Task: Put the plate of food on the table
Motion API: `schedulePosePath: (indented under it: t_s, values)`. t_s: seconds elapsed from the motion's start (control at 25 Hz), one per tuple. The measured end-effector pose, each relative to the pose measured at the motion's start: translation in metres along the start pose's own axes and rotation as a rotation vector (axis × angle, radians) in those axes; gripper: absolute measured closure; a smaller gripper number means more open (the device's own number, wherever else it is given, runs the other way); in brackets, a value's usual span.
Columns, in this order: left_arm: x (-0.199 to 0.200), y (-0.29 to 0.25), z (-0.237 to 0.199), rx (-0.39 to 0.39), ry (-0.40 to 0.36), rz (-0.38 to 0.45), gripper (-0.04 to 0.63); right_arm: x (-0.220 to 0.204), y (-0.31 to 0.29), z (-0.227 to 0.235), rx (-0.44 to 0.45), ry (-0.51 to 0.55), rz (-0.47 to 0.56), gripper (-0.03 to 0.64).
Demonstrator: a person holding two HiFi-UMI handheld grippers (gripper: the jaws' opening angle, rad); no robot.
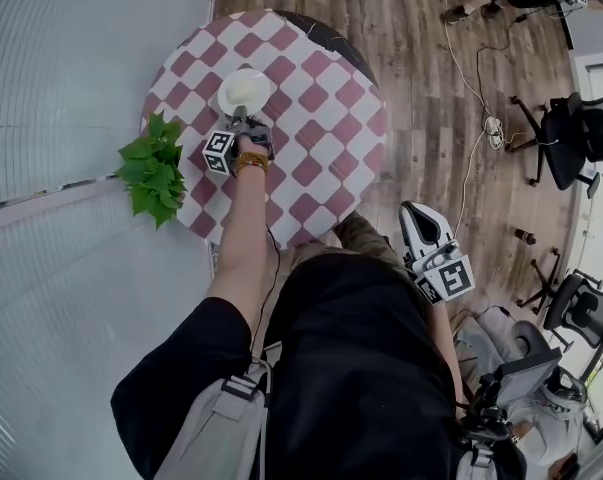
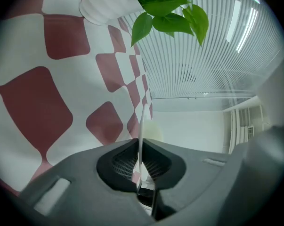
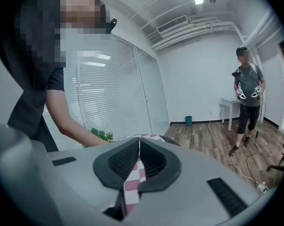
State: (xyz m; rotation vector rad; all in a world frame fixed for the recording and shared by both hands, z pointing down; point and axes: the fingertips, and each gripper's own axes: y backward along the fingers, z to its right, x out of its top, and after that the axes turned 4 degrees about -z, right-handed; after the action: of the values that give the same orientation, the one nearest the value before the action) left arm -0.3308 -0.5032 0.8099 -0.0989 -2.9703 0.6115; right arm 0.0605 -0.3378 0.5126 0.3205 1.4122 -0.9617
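Left gripper point(image 1: 243, 120), upper centre: clamped on plate point(image 1: 243, 88) rim; set down level on table point(image 1: 326, 118). Right gripper point(image 1: 417, 220): closed, empty.

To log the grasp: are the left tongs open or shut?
Shut on the plate: its thin white rim is pinched between the left tongs.

Glossy white plate point(image 1: 225, 94), seemingly cloth checked table cover point(image 1: 321, 138), wood-plank floor point(image 1: 421, 68)
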Motion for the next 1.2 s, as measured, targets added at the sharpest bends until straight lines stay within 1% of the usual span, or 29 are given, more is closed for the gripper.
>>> schedulePosePath:
  t_s: [0.2,0.36,0.44,0.52,0.84,1.04,1.2]
  values:
    - [0.001,-0.007,-0.017,0.051,0.011,0.006,0.577,-0.005,-0.001,-0.001,0.006,-0.001,-0.014,0.604]
    - [0.002,-0.006,-0.033,0.114,-0.003,0.013,0.576,-0.005,0.001,0.005,0.012,-0.001,-0.02,0.604]
    - [0.004,-0.004,-0.04,0.132,-0.016,0.011,0.577,-0.006,0.002,0.007,0.011,-0.004,-0.021,0.604]
    - [0.005,-0.001,-0.044,0.141,-0.023,0.01,0.577,-0.007,0.002,0.007,0.014,-0.006,-0.025,0.604]
    - [-0.004,0.005,-0.058,0.174,-0.013,-0.003,0.577,-0.007,-0.002,0.004,0.048,0.009,-0.03,0.604]
    - [-0.011,0.008,-0.059,0.184,-0.036,-0.042,0.576,-0.007,-0.003,0.002,0.056,0.01,-0.023,0.604]
    - [-0.019,0.012,-0.064,0.207,-0.027,-0.061,0.574,-0.005,-0.003,0.001,0.061,0.009,-0.017,0.604]
